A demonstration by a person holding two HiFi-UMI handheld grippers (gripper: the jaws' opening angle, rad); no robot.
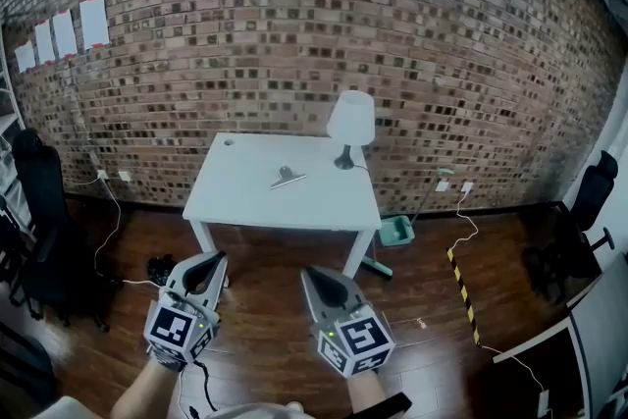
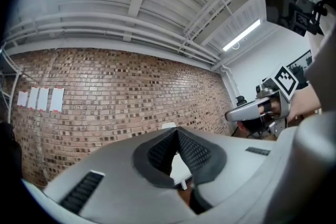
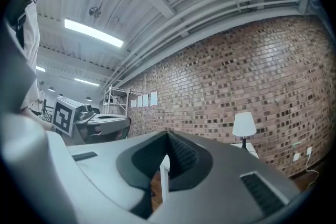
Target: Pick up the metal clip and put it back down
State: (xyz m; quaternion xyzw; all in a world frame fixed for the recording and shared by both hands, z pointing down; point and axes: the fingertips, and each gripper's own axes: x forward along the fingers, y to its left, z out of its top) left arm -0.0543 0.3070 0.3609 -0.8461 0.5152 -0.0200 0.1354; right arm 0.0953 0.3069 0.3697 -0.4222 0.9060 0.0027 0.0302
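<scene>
The metal clip (image 1: 286, 177) lies near the middle of a white table (image 1: 245, 201) that stands against a brick wall. Both grippers hover over the wooden floor, well short of the table's front edge and apart from the clip. My left gripper (image 1: 218, 257) points toward the table's left front leg, its jaws shut with nothing between them (image 2: 177, 129). My right gripper (image 1: 308, 272) sits beside it, its jaws also meeting at the tips and empty (image 3: 168, 134). Each gripper shows at the edge of the other's view. The clip is not visible in either gripper view.
A white lamp (image 1: 349, 123) stands at the table's back right corner. Black office chairs stand at the left (image 1: 39, 211) and far right (image 1: 592, 196). A green dustpan (image 1: 397, 231), cables and a yellow-black floor strip (image 1: 461, 285) lie right of the table. A white desk corner (image 1: 579, 339) juts in at lower right.
</scene>
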